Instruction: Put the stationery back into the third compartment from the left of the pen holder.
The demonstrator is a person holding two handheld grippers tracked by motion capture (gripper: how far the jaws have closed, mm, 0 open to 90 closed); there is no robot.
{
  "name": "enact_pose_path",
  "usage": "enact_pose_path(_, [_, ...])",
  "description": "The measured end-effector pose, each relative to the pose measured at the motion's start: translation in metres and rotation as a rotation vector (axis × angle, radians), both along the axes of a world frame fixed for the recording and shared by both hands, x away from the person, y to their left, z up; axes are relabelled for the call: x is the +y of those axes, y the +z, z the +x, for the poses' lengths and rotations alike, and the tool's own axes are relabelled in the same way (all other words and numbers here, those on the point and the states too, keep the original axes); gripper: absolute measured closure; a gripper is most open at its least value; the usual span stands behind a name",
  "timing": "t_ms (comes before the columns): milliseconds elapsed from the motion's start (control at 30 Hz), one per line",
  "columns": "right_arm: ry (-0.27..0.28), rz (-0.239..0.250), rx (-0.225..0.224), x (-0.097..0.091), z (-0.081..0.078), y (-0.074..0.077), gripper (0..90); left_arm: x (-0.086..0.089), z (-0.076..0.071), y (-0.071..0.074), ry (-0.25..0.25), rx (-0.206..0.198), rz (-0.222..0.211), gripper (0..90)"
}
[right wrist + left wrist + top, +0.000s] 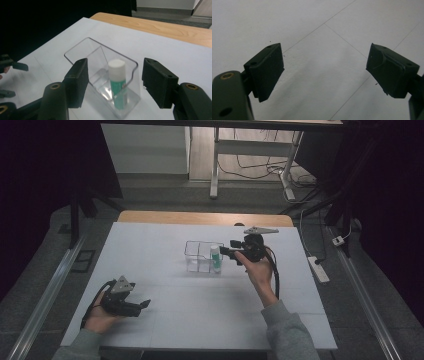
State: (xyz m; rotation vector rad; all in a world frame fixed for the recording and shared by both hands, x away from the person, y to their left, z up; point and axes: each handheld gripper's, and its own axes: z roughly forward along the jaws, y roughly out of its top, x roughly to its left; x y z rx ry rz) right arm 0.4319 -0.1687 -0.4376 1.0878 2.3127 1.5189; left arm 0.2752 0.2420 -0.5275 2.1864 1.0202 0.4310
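A clear plastic box (pixel 202 256) with two compartments stands in the middle of the white table. A green tube with a white cap (pixel 215 258) stands upright in its right compartment, seen up close as the tube (pixel 117 86) inside the box (pixel 100 75). My right gripper (pixel 223 252) hovers just right of the box, pointing left at it, open (pixel 115 82) with nothing between its jaws. My left gripper (pixel 145 306) rests low near the table's front left, open (pixel 324 72) over bare table.
The white table top (pixel 165 315) sits on a wooden desk whose far edge (pixel 205 217) shows. A power strip (pixel 318 269) lies on the floor at the right. Desk legs and cables (pixel 250 167) stand beyond the table.
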Motion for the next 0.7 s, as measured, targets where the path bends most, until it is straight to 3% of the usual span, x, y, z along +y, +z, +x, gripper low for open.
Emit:
enact_pose_path(400, [-0.017, -0.047, 0.006, -0.032, -0.032, -0.006, 36.8, 0.000, 0.000, 0.001, -0.003, -0.007, -0.007, 14.2])
enact_pose_path(700, [-0.049, -0.085, 0.030, -0.064, -0.057, -0.027, 36.4, 0.000, 0.000, 0.001, -0.004, -0.009, -0.005, 14.2])
